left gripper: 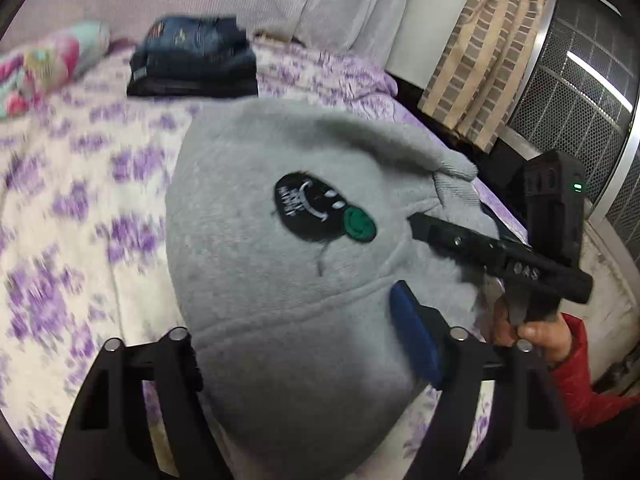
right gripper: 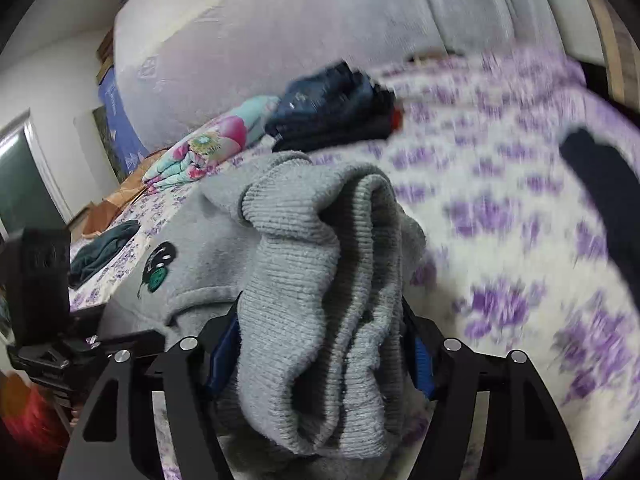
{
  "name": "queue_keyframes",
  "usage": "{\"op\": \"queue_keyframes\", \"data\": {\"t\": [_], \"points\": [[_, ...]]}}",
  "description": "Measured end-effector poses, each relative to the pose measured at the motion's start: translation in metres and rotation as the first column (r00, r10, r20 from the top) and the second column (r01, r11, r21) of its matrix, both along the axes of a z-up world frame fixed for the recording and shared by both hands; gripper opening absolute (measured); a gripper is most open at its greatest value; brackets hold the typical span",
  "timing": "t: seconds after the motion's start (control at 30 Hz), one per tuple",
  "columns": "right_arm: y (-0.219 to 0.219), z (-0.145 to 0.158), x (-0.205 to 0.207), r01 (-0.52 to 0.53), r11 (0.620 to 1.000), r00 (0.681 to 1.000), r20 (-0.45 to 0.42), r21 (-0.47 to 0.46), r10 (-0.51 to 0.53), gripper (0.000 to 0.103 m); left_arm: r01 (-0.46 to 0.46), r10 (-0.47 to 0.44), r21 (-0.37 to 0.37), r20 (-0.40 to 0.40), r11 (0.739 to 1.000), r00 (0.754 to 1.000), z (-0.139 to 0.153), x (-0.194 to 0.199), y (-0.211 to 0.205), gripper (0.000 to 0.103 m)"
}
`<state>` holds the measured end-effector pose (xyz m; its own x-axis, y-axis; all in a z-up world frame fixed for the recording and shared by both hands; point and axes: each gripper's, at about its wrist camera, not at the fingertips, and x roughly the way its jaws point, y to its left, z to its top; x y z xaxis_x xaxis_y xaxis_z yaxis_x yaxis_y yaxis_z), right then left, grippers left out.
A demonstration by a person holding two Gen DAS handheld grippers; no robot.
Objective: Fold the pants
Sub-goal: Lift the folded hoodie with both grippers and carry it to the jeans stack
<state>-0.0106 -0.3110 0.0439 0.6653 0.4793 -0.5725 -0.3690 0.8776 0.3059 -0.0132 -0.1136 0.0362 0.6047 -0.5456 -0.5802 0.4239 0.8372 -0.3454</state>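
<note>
Grey fleece pants with a black and green smiley patch hang lifted above the bed. My left gripper is shut on the pants, with thick cloth between its fingers. My right gripper is shut on the bunched ribbed cuffs of the pants. In the left wrist view the right gripper grips the pants at their right edge, held by a hand in a red sleeve. The left gripper's body shows at the left of the right wrist view.
The bed has a white sheet with purple flowers. A stack of folded dark jeans and a floral bundle lie at the far side. A dark green garment lies on the bed. A curtain hangs at the right.
</note>
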Motion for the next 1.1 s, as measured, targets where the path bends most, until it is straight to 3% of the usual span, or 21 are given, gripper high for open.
{"op": "queue_keyframes", "data": {"t": [0.23, 0.4, 0.6, 0.73, 0.87, 1.0, 1.1], "points": [[0.015, 0.051, 0.051, -0.018, 1.0, 0.997, 0.078, 0.012, 0.017, 0.068, -0.065, 0.063, 0.011, 0.087, 0.998, 0.994, 0.047, 0.045, 0.014, 0.067], [0.035, 0.09, 0.093, -0.019, 0.999, 0.985, 0.17, 0.032, 0.013, 0.068, -0.145, 0.138, 0.026, 0.187, 0.989, 0.973, 0.095, 0.084, 0.03, 0.067], [0.061, 0.121, 0.165, -0.021, 0.998, 0.977, 0.211, 0.061, 0.007, 0.068, -0.225, 0.208, 0.039, 0.258, 0.974, 0.944, 0.127, 0.138, 0.045, 0.067], [0.086, 0.144, 0.225, -0.022, 1.0, 0.975, 0.223, 0.013, 0.018, 0.068, -0.267, 0.245, 0.052, 0.259, 0.962, 0.934, 0.149, 0.198, 0.058, 0.068], [0.099, 0.168, 0.296, -0.006, 0.999, 0.971, 0.241, 0.035, -0.003, 0.068, -0.285, 0.268, 0.027, 0.258, 0.958, 0.928, 0.173, 0.274, 0.073, 0.069], [0.114, 0.159, 0.377, 0.022, 0.997, 0.979, 0.2, 0.076, -0.037, 0.068, -0.347, 0.327, 0.046, 0.237, 0.937, 0.915, 0.17, 0.351, 0.081, 0.076], [0.125, 0.112, 0.434, 0.078, 0.995, 0.987, 0.137, 0.069, -0.087, 0.071, -0.377, 0.364, 0.066, 0.158, 0.924, 0.918, 0.132, 0.411, 0.089, 0.077]]}}
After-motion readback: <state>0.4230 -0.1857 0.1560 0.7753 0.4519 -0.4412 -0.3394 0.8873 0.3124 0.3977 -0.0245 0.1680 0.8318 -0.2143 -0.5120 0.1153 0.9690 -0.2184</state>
